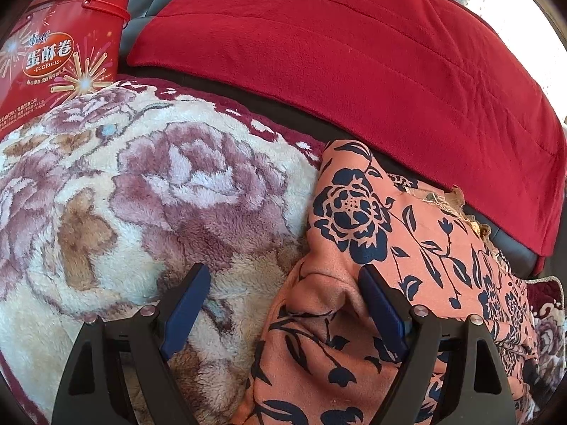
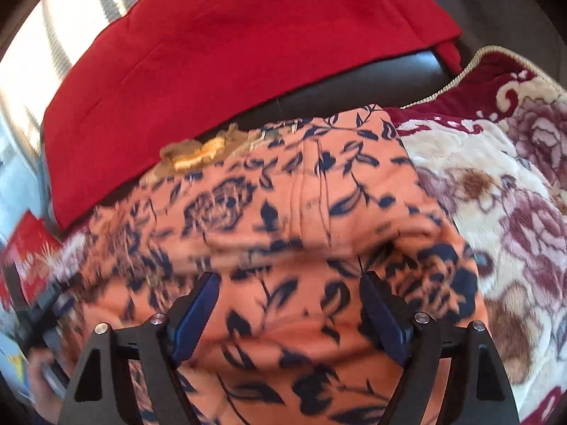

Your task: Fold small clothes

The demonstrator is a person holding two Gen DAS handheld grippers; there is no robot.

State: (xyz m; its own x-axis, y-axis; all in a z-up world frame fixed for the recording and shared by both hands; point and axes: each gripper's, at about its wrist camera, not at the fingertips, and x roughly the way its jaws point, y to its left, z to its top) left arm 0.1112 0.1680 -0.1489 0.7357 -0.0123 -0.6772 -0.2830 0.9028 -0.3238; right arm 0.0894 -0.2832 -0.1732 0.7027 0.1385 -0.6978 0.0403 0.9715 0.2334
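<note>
Orange cloth with a dark blue flower print, a small garment [image 1: 358, 233], lies bunched on a fluffy cream blanket [image 1: 124, 191] patterned with mauve roses. In the left wrist view the garment takes up the near right, its far edge reaching toward a red fleece cushion [image 1: 354, 53] that sits behind it on a dark seat. The left gripper [image 1: 283, 304] hangs with its fingers spread wide, grasping nothing: one blue pad is over the blanket, the other over a raised fold of the garment. A red egg roll tin [image 1: 60, 53] stands at the far left, beside the blanket.

In the right wrist view, which is blurred, the garment [image 2: 283, 212] fills the middle and near part, with the blanket [image 2: 496, 212] to its right and the red cushion [image 2: 230, 53] beyond. The right gripper [image 2: 290, 308] is likewise released, fingers apart above the orange cloth; whether they touch it I cannot tell.
</note>
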